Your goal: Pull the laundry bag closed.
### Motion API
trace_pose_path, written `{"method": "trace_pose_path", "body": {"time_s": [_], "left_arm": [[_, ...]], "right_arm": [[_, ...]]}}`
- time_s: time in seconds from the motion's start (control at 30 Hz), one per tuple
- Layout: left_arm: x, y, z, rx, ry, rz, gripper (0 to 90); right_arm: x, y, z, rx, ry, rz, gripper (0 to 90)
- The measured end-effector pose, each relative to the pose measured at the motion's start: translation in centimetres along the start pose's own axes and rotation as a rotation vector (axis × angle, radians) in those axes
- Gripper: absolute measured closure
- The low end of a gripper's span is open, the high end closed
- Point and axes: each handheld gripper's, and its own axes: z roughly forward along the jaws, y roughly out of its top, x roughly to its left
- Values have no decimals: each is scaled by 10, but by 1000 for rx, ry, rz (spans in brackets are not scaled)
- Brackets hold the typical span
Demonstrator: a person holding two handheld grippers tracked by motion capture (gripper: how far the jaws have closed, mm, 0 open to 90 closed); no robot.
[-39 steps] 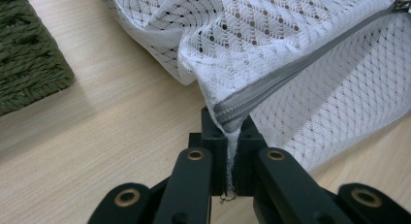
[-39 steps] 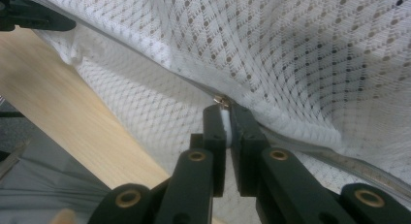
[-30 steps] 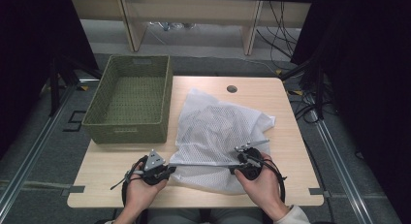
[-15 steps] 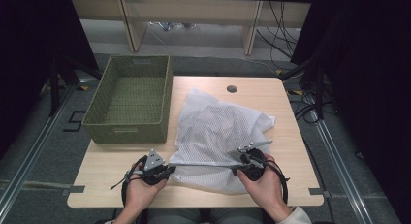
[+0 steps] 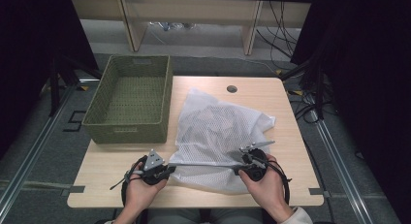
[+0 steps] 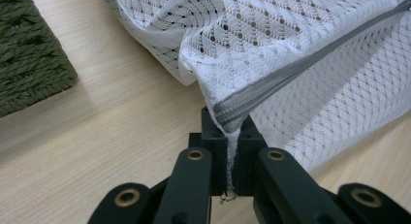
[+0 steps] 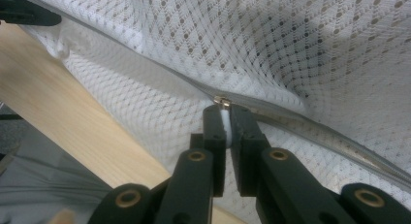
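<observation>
- The left gripper is clamped on the end of the grey zipper of the white mesh laundry bag; fabric is pinched between its pads.
- The right gripper is closed on a white tab just below the small metal zipper slider, which sits at its fingertips.
- The zipper is stretched taut between the two grippers, near the table's front edge.
- For a clean pull, the left grip is best kept fixed as an anchor, while the slider is drawn along the zipper line, not upward.
- The bag looks soft, thin and perforated, rumpled beyond the fingertips, beside a green woven basket.
</observation>
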Motion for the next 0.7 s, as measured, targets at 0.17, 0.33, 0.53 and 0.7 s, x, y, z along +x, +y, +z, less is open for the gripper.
{"method": "trace_pose_path", "body": {"time_s": [0.17, 0.33, 0.53, 0.7], "left_arm": [[0, 0, 0, -12, -6, -11, 868], [0, 0, 0, -14, -4, 2, 868], [1, 0, 0, -4, 1, 17, 868], [1, 1, 0, -5, -1, 15, 868]], "right_arm": [[-1, 0, 0, -4, -8, 6, 870], [-2, -2, -1, -4, -6, 14, 870], [-4, -3, -3, -18, -24, 5, 869], [-5, -4, -3, -15, -28, 2, 869]]}}
